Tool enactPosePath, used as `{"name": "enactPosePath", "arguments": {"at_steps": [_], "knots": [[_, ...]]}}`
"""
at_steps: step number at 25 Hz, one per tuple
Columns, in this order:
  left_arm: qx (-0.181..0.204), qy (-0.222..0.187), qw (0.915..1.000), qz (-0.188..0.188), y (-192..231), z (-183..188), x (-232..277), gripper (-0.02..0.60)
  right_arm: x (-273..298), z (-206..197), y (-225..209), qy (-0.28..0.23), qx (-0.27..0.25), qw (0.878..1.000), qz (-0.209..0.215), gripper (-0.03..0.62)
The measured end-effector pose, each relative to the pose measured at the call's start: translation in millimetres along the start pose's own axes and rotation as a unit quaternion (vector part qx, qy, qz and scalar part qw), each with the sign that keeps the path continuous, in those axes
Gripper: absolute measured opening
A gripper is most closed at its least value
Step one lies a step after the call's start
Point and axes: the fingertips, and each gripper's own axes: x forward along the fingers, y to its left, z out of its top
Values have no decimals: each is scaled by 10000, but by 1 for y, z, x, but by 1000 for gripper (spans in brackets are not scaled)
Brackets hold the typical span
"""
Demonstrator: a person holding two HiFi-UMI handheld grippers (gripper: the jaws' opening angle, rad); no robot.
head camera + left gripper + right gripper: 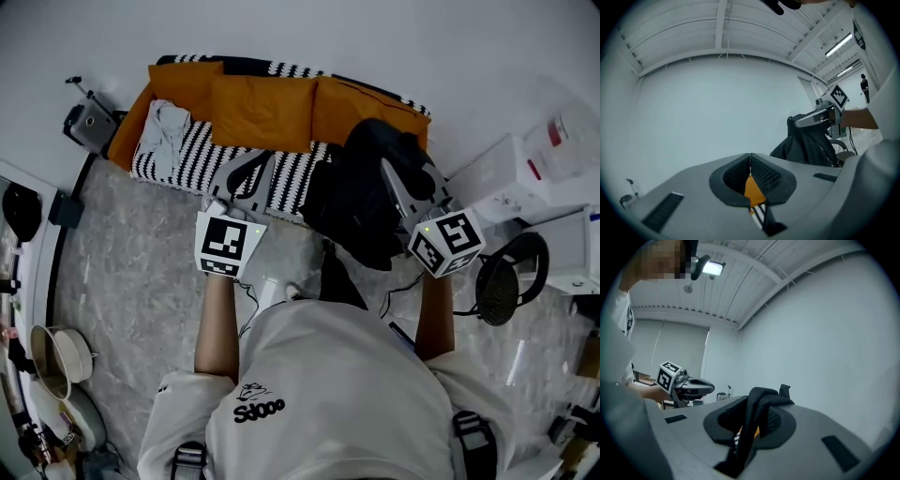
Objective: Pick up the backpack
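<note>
The black backpack [361, 202] hangs off the floor in front of the sofa, and its strap [757, 411] runs between the jaws of my right gripper [757, 420], which is shut on it. In the head view the right gripper [398, 180] sits at the bag's top right. My left gripper [242, 176] is held beside it to the left, apart from the bag. Its pads [761, 176] meet at the tips with nothing between them. From the left gripper view the backpack [806, 145] dangles under the right gripper [820, 117].
The sofa [202, 159] has a black-and-white striped cover, orange cushions [262, 112] and a grey cloth [167, 127]. A small device [89, 122] stands at its left end. White boxes [520, 178] and a black round object [506, 281] are on the right. Bowls [56, 361] sit at the lower left.
</note>
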Motion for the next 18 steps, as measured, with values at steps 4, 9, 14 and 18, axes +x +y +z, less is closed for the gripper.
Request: {"name": "enactPosePath", "arguments": {"at_steps": [4,9,14,18], "knots": [[33,-49,10000,-22,-4,7,-5,22,-4,0,3,22,-10,10000,-25,71],[54,-88,9999,-57,-4,12,-6,22,-2,0,7,62,-23,10000,-25,69],[69,-43,9999,-97,-4,12,-6,21,-2,1,7,43,-78,10000,-32,71],[49,-57,9999,-76,-2,10,-11,21,-1,2,15,46,-139,9999,12,69]]}}
